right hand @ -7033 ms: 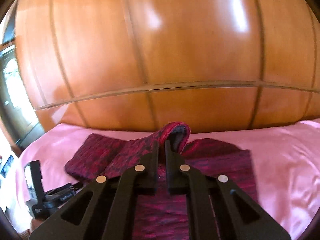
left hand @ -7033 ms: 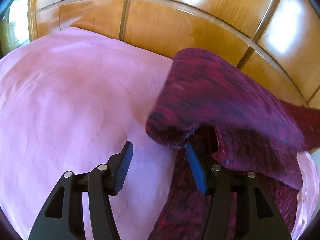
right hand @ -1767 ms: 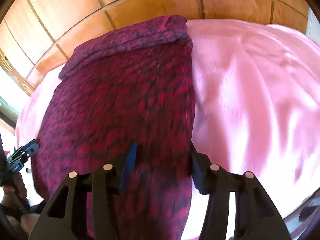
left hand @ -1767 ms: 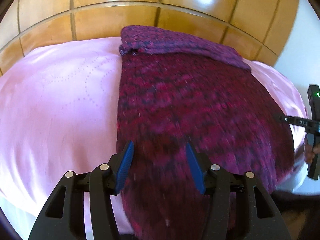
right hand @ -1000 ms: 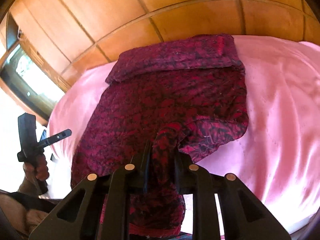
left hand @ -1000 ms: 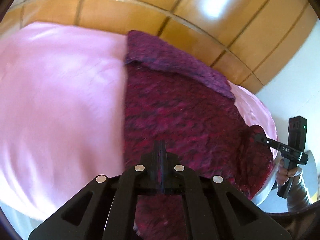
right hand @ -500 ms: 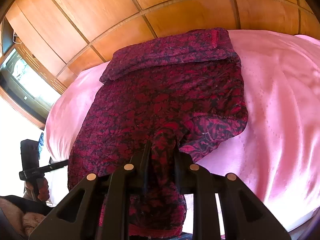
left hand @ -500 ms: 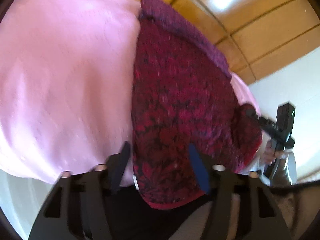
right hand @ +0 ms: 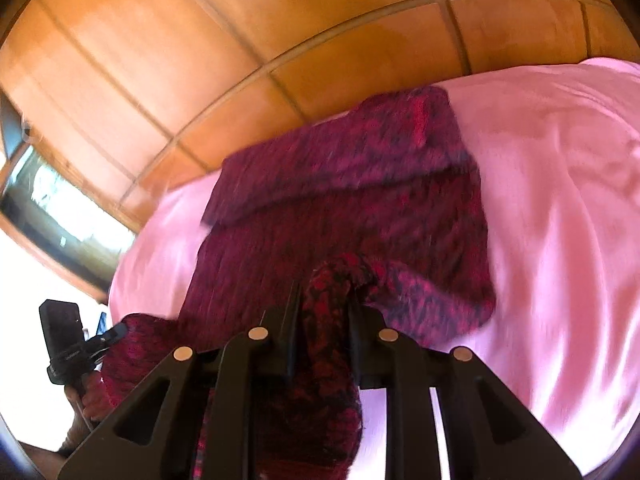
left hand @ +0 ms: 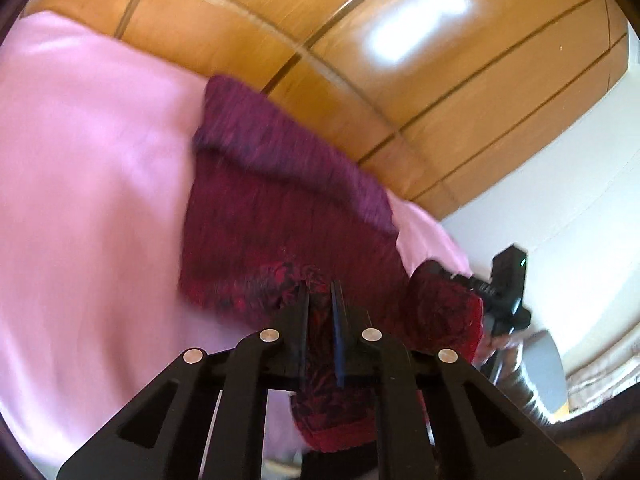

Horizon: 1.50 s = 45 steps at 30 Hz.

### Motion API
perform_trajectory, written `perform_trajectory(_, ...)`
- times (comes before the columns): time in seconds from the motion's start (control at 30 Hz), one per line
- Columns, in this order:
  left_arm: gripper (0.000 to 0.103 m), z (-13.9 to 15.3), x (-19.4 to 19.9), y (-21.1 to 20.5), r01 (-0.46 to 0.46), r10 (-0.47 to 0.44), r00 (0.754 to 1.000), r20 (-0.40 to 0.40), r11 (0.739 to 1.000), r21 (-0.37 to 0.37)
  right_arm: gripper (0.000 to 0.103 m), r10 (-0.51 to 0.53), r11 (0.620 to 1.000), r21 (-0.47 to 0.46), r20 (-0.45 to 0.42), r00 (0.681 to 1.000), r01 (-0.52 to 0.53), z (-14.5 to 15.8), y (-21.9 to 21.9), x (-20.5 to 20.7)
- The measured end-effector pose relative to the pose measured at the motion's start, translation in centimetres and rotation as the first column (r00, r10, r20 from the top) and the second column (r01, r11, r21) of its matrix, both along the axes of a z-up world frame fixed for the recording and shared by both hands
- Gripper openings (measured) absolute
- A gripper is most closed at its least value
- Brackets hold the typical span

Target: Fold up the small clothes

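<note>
A dark red knitted garment (left hand: 280, 204) lies on a pink bedspread (left hand: 88, 168), its far end folded over. It also shows in the right wrist view (right hand: 360, 200). My left gripper (left hand: 320, 296) is shut on the garment's near left corner and holds it lifted. My right gripper (right hand: 322, 300) is shut on the near right corner, with bunched cloth between its jaws. The near hem hangs raised between both grippers. The right gripper shows at the right of the left wrist view (left hand: 504, 288), and the left gripper at the left of the right wrist view (right hand: 76, 340).
A glossy wooden panelled headboard (left hand: 360, 40) rises behind the bed, seen too in the right wrist view (right hand: 240, 40). A white wall (left hand: 580, 160) stands to the right. A window (right hand: 48, 200) is at the far left.
My left gripper, open half a second ago, has shut on the near hem. Both grippers have lifted the near edge and carried it toward the headboard; the flat part looks shorter.
</note>
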<state>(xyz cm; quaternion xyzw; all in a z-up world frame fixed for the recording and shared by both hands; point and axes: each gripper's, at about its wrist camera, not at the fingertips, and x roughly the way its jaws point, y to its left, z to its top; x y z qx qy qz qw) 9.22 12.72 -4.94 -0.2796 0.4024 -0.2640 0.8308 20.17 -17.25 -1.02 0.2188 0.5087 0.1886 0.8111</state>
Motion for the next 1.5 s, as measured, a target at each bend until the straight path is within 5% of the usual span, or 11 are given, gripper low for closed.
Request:
perform_trajectory(0.23, 0.009, -2.0, 11.0, -1.0, -0.086, 0.091, 0.991, -0.094, 0.995, 0.053, 0.018, -0.132, 0.991, 0.001, -0.150, 0.980, 0.133, -5.2, -1.9, 6.7)
perform_trajectory(0.3, 0.017, -2.6, 13.1, -0.8, -0.106, 0.114, 0.980, -0.165, 0.993, 0.058, 0.018, -0.144, 0.989, 0.017, -0.188, 0.972, 0.150, -6.3, -2.4, 7.5)
perform_trajectory(0.43, 0.062, -1.6, 13.3, 1.5, -0.216, 0.215, 0.968, -0.129, 0.976, 0.008, 0.055, -0.131, 0.975, 0.152, -0.192, 0.973, 0.161, -5.9, -3.5, 7.6)
perform_trajectory(0.57, 0.069, -1.4, 11.7, 5.4, -0.316, 0.306, 0.943, -0.132, 0.947, -0.065, 0.093, -0.182, 0.949, 0.239, -0.123, 0.976, 0.207, -3.8, -6.1, 6.1)
perform_trajectory(0.77, 0.074, -3.8, 7.3, 5.2, -0.200, 0.208, 0.973, -0.101, 0.976, 0.085, 0.093, -0.212, 0.969, 0.125, -0.021, 0.977, 0.213, -1.6, -8.7, 2.1)
perform_trajectory(0.9, 0.076, -5.8, 4.2, 4.0, -0.131, 0.139, 0.984, -0.115, 0.988, 0.077, 0.093, -0.150, 0.988, -0.028, -0.031, 0.988, 0.149, -2.8, -7.6, -0.1)
perform_trajectory(1.0, 0.076, -6.4, 3.7, 1.6, -0.075, 0.093, 0.991, -0.099, 0.982, 0.174, 0.085, -0.082, 0.990, -0.117, -0.053, 0.995, 0.075, -4.8, -5.4, -0.3)
perform_trajectory(1.03, 0.073, -6.4, 4.0, 0.9, -0.063, 0.082, 0.993, -0.089, 0.978, 0.198, 0.075, -0.054, 0.988, -0.151, -0.055, 0.997, 0.045, -5.4, -4.3, 0.1)
perform_trajectory(1.17, 0.031, -6.0, 5.5, -0.6, -0.050, 0.080, 0.992, -0.101, 0.961, 0.271, 0.046, 0.015, 0.946, -0.322, -0.025, 1.000, -0.022, -6.4, -1.2, 0.6)
perform_trajectory(1.27, 0.022, -5.0, 4.9, -0.3, -0.048, 0.073, 0.994, -0.081, 0.961, 0.274, 0.028, 0.032, 0.932, -0.360, 0.001, 1.000, -0.029, -4.7, -0.9, -0.3)
perform_trajectory(1.5, 0.015, -5.0, 2.1, 0.9, -0.067, 0.086, 0.992, -0.091, 0.978, 0.197, 0.024, 0.021, 0.959, -0.283, 0.018, 1.000, -0.015, -2.0, -1.6, -3.9)
